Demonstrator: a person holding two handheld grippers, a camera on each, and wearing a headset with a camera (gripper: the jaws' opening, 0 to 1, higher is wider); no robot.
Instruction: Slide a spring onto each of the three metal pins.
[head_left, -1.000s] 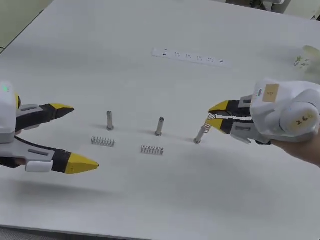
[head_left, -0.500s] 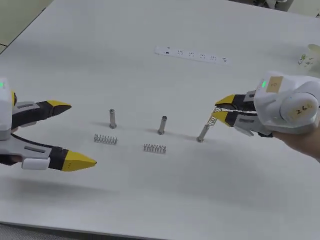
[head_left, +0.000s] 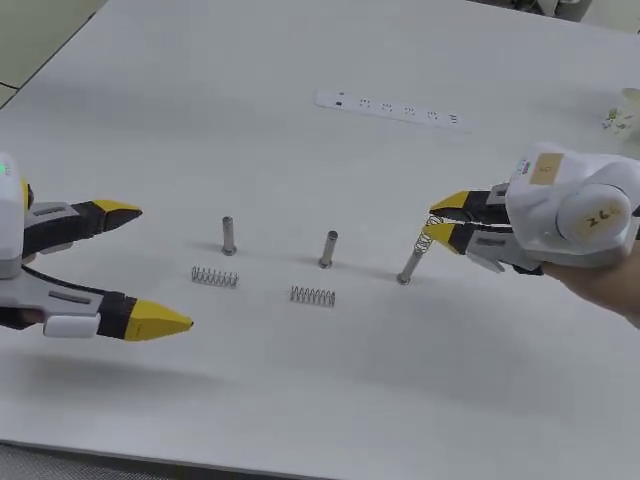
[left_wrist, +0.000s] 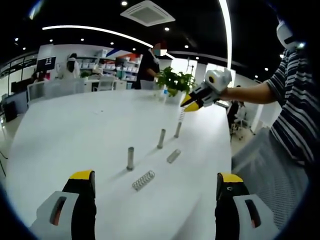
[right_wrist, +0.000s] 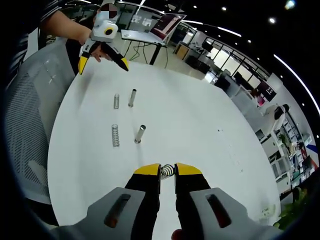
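The right tongs (head_left: 438, 225), a white plastic shell with yellow-capped tips, pinch a thin wire coil spring (head_left: 424, 241) at the top of the rightmost pin (head_left: 409, 266). The print on its tan sticker (head_left: 545, 170) is too small to read. The left tongs (head_left: 155, 266) hang spread wide at 9 o'clock. On the matte white worktop (head_left: 300, 400), a loose spring (head_left: 214, 277) lies at 7 o'clock of the smooth left pin (head_left: 229, 235), and a second spring (head_left: 312, 295) at 7 o'clock of the middle pin (head_left: 329, 248).
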